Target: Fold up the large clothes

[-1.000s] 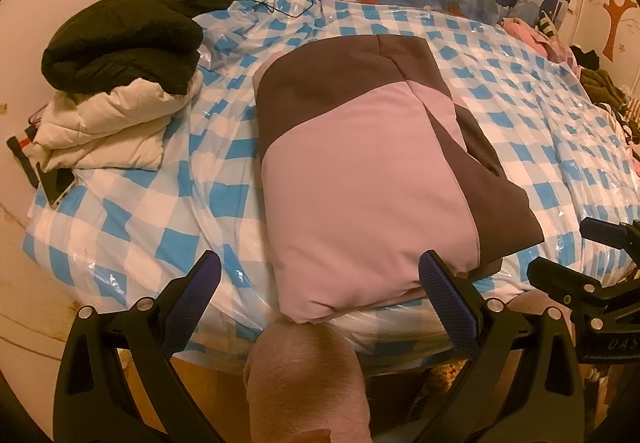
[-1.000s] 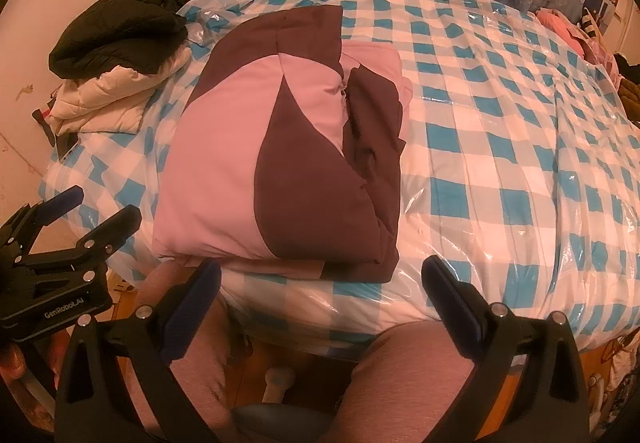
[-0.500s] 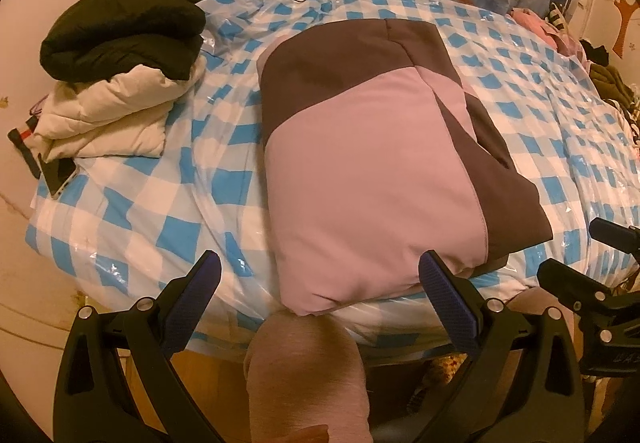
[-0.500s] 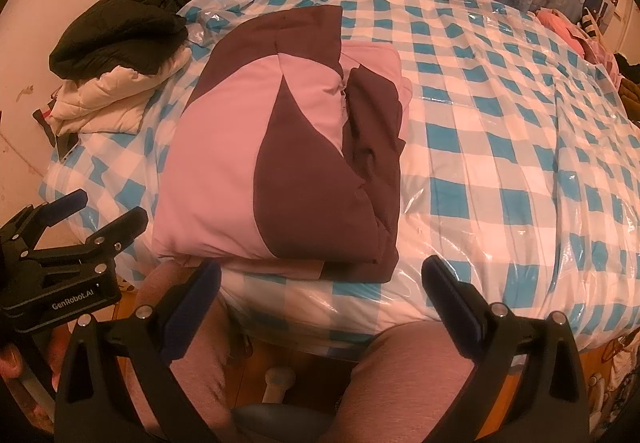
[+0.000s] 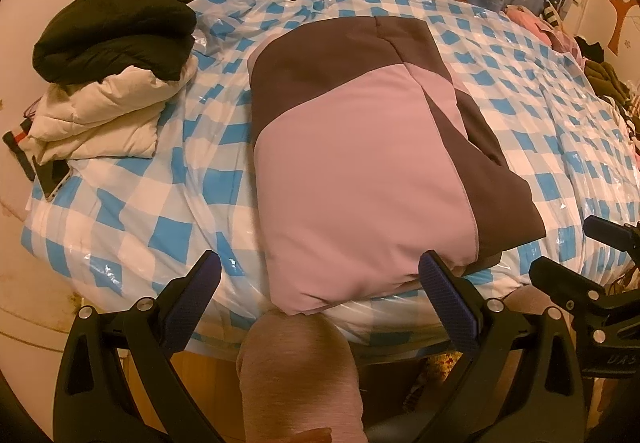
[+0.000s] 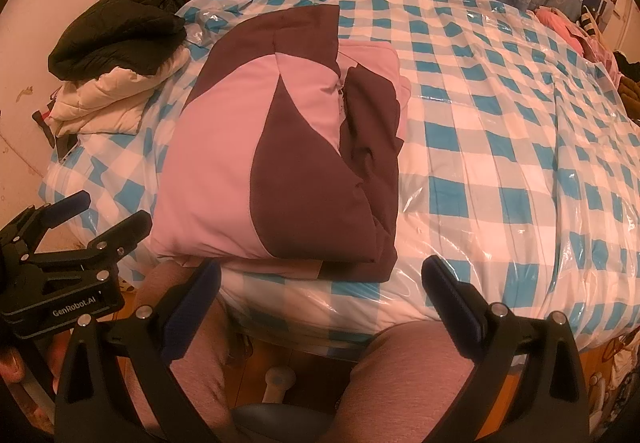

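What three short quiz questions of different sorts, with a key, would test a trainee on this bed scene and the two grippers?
1. True or false: the left gripper is clamped on the pink and brown jacket.
2. Multiple choice: what lies on top of the white jacket at the bed's far left corner? A) a black jacket B) a pillow C) a towel
3. Fill in: the bed cover has a blue and white ______ pattern.

Key:
1. False: both it and the right gripper are open and hold nothing.
2. A, the black jacket.
3. checked
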